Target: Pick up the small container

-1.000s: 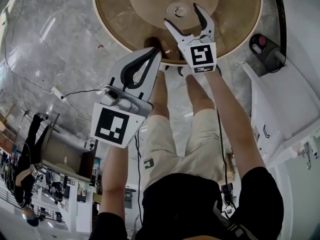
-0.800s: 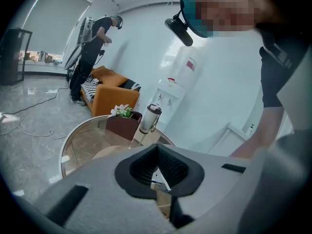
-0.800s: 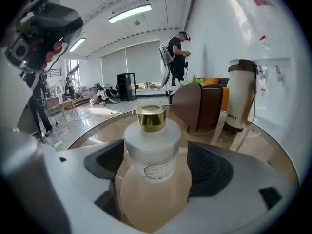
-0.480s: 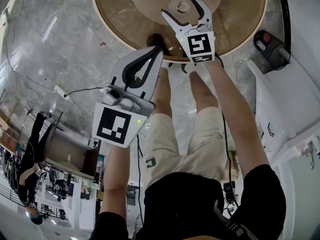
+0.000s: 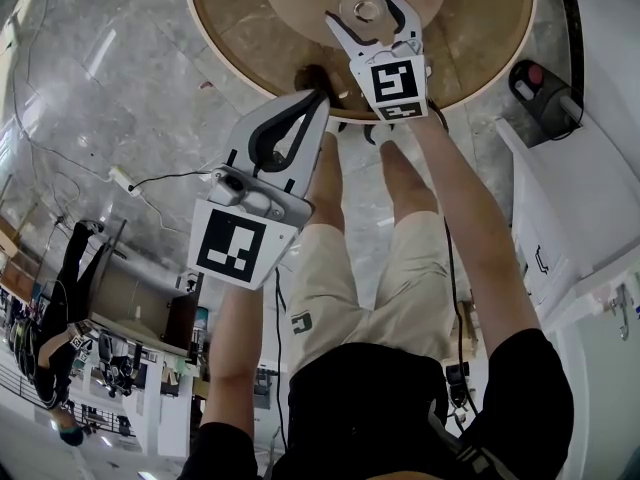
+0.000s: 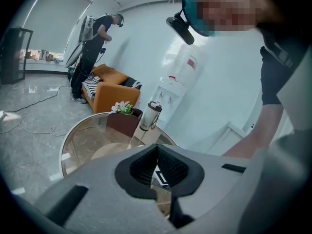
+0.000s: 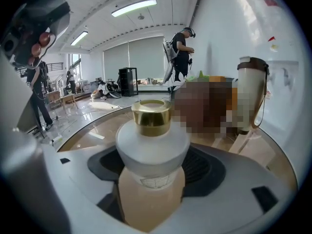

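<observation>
The small container is a frosted white bottle with a gold cap, standing on the round glass table. My right gripper reaches over the table's near edge with its jaws on either side of the container. The jaws are closing, and a narrow gap still shows on each side of the bottle. My left gripper is held back near the table's edge, above the person's legs. Its jaws are shut with nothing between them, and its pads meet.
A dark plant pot and a tall tumbler stand further back on the table. A white water dispenser stands at the right. An orange sofa and a standing person are across the room. Cables lie on the marble floor.
My right gripper has moved forward over the table until its jaws came around the container. The left gripper has barely moved.
</observation>
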`<action>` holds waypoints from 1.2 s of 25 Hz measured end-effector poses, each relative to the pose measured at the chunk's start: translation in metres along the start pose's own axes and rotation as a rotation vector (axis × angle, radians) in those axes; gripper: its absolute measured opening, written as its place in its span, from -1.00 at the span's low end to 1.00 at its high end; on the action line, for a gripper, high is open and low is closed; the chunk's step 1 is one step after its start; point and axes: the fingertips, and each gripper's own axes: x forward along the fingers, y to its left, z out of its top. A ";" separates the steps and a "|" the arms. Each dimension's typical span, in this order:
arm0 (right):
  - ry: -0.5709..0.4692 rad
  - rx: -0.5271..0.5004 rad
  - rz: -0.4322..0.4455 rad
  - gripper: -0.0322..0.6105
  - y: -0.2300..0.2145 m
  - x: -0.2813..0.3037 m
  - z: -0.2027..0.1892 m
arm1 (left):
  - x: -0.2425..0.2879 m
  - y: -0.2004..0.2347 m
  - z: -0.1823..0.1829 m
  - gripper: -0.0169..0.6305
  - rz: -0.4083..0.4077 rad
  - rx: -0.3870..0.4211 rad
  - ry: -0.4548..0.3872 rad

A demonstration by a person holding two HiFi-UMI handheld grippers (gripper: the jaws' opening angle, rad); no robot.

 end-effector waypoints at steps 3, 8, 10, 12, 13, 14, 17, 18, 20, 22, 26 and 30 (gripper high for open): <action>0.009 0.001 0.003 0.13 0.000 0.003 0.001 | 0.000 0.000 0.002 -0.89 -0.003 0.000 0.007; 0.023 0.009 0.011 0.13 0.002 0.003 -0.002 | -0.001 0.001 -0.002 -0.89 0.001 -0.003 0.008; 0.028 0.020 0.019 0.13 0.002 0.001 -0.002 | -0.001 0.000 -0.002 -0.89 0.002 -0.003 0.008; 0.031 0.027 0.026 0.13 0.003 -0.001 0.001 | -0.002 0.000 0.000 -0.89 0.003 -0.004 0.008; 0.029 0.030 0.028 0.13 0.004 -0.003 0.004 | -0.003 -0.001 0.001 -0.89 0.003 -0.005 0.008; 0.025 0.033 0.030 0.13 0.004 -0.005 0.007 | -0.004 -0.002 0.002 -0.89 0.003 -0.005 0.008; 0.012 0.041 0.036 0.13 0.005 -0.013 0.018 | -0.006 -0.002 0.003 -0.89 0.007 -0.006 0.011; 0.008 0.041 0.037 0.13 0.005 -0.015 0.022 | -0.006 -0.002 0.003 -0.89 0.009 -0.006 0.009; 0.001 0.039 0.036 0.13 0.005 -0.020 0.031 | -0.007 -0.002 0.006 -0.89 0.013 -0.009 0.001; -0.007 0.029 0.031 0.13 0.002 -0.025 0.044 | -0.007 -0.003 0.013 -0.89 0.014 -0.004 -0.014; -0.036 0.023 0.021 0.13 -0.003 -0.040 0.076 | -0.012 -0.008 0.030 -0.89 0.011 0.020 -0.058; -0.063 0.026 0.014 0.13 -0.006 -0.066 0.110 | -0.024 -0.020 0.046 -0.89 0.022 0.029 -0.059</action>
